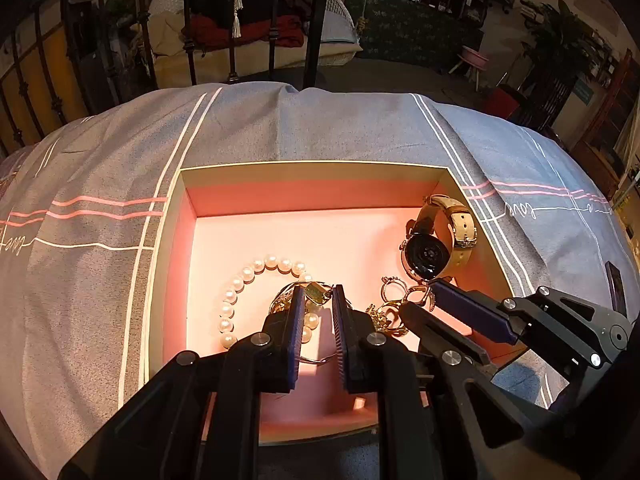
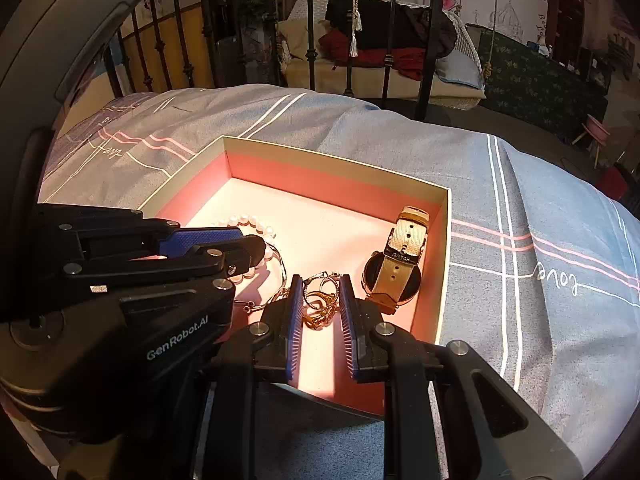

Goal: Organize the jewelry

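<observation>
A shallow box with a pink lining [image 1: 304, 190] [image 2: 336, 184] lies on the bed. Inside are a pearl bracelet [image 1: 240, 284] [image 2: 256, 222], a gold bangle with a small charm [image 1: 318, 293], a pile of gold rings and earrings [image 1: 394, 300] [image 2: 320, 300], and a watch with a beige strap [image 1: 436, 240] [image 2: 400, 260]. My left gripper [image 1: 317, 300] is open inside the box, its fingers either side of the bangle's charm. My right gripper [image 2: 320, 292] is open inside the box, its fingers either side of the ring pile.
The box rests on a grey bedspread [image 1: 280, 128] [image 2: 540, 208] with white and pink stripes. A black iron bed rail [image 1: 316, 20] stands beyond the far edge. The two grippers are close together over the near part of the box.
</observation>
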Motion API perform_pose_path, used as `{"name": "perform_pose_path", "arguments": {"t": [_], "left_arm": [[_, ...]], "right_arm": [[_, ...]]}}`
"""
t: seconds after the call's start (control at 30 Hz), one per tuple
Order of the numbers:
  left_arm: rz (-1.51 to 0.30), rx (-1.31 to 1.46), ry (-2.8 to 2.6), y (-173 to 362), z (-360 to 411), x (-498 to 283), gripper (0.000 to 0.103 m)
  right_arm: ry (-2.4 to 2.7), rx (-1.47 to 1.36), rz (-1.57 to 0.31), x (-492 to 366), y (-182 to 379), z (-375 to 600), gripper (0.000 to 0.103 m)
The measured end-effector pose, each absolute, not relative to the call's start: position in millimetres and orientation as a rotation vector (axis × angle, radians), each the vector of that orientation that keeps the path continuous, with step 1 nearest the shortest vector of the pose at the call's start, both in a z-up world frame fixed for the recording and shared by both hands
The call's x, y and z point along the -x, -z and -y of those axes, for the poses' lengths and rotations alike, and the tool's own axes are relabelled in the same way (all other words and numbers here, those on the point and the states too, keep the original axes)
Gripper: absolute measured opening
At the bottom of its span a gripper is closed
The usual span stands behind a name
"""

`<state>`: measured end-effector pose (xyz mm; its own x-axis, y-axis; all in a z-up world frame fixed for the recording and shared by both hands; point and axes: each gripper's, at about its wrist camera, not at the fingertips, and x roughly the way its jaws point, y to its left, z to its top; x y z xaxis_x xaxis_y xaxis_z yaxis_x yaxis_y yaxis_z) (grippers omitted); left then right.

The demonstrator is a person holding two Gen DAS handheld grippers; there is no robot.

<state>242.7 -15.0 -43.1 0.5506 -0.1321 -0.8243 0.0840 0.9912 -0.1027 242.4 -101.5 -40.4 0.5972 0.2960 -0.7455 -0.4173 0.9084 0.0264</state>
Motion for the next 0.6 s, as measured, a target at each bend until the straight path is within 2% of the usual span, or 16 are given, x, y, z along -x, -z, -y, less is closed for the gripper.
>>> {"name": "perform_pose_path", "arguments": {"t": [0.27, 0.4, 0.47, 0.5, 0.53, 0.6], "left_arm": [[-0.986, 0.039, 0.117, 45.1, 17.1, -248.8, 0.016], [-0.971, 0.038, 0.104, 42.2, 15.3, -246.2, 0.028], [-0.966, 0.05, 0.101, 39.2, 13.0, -244.8, 0.04], [-0.96, 0.055, 0.1, 37.5, 11.9, -243.9, 0.045], [-0.954, 0.056, 0.102, 35.8, 11.5, -242.5, 0.047], [-0.946, 0.047, 0.1, 31.8, 12.6, -238.7, 0.051]], "right_arm": [[-0.406, 0.183, -0.843, -244.3, 40.1, 97.8, 0.019], [-0.4, 0.188, -0.839, -242.3, 39.1, 98.2, 0.02], [-0.398, 0.186, -0.838, -241.2, 38.6, 99.3, 0.021], [-0.397, 0.184, -0.835, -240.6, 37.9, 99.5, 0.031], [-0.393, 0.187, -0.828, -239.5, 36.7, 99.2, 0.045], [-0.382, 0.196, -0.807, -236.2, 33.2, 99.0, 0.052]]}}
